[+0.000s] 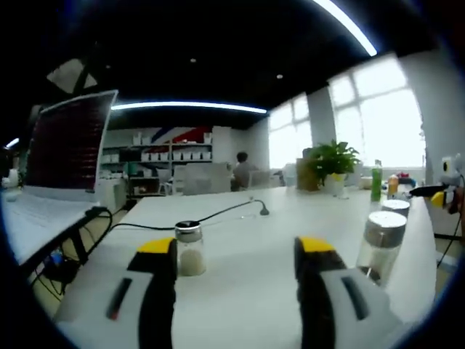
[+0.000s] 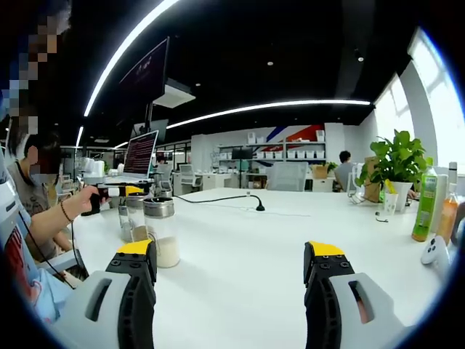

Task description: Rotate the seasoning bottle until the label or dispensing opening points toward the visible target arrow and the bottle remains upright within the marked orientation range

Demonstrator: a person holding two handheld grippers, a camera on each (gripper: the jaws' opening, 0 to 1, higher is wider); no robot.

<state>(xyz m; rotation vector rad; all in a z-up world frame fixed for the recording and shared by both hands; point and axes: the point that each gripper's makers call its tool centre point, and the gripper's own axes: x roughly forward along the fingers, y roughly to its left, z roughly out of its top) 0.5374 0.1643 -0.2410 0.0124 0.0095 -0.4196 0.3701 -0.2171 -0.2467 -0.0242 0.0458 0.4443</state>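
On the white table (image 1: 240,240), as the left gripper view has it, the left gripper (image 1: 236,258) stands wide open with nothing between its jaws, both yellow-tipped. A small seasoning bottle (image 1: 189,249) with a metal shaker cap stands upright just beyond the left jaw tip, near it but apart, holding pale granules in its lower part. A taller capped shaker (image 1: 380,246) stands upright to the right of the right jaw, with another cap just behind it. A black cable (image 1: 218,213) runs across the table beyond the small bottle. No target arrow can be made out. Across the same table (image 2: 254,247), in the right gripper view, the right gripper (image 2: 231,258) is likewise wide open and empty. A clear capped bottle (image 2: 161,231) with white contents stands upright just beyond its left jaw, untouched; whether this is the same bottle cannot be told. Beyond that bottle a person's hand (image 2: 91,198) holds the other gripper. Assessment: the bottle appears glass or hard clear plastic, rigid, light, smooth and liable to slip or tip; hold should be taken low on the body, below the cap, with even pressure, and turned about its upright axis.
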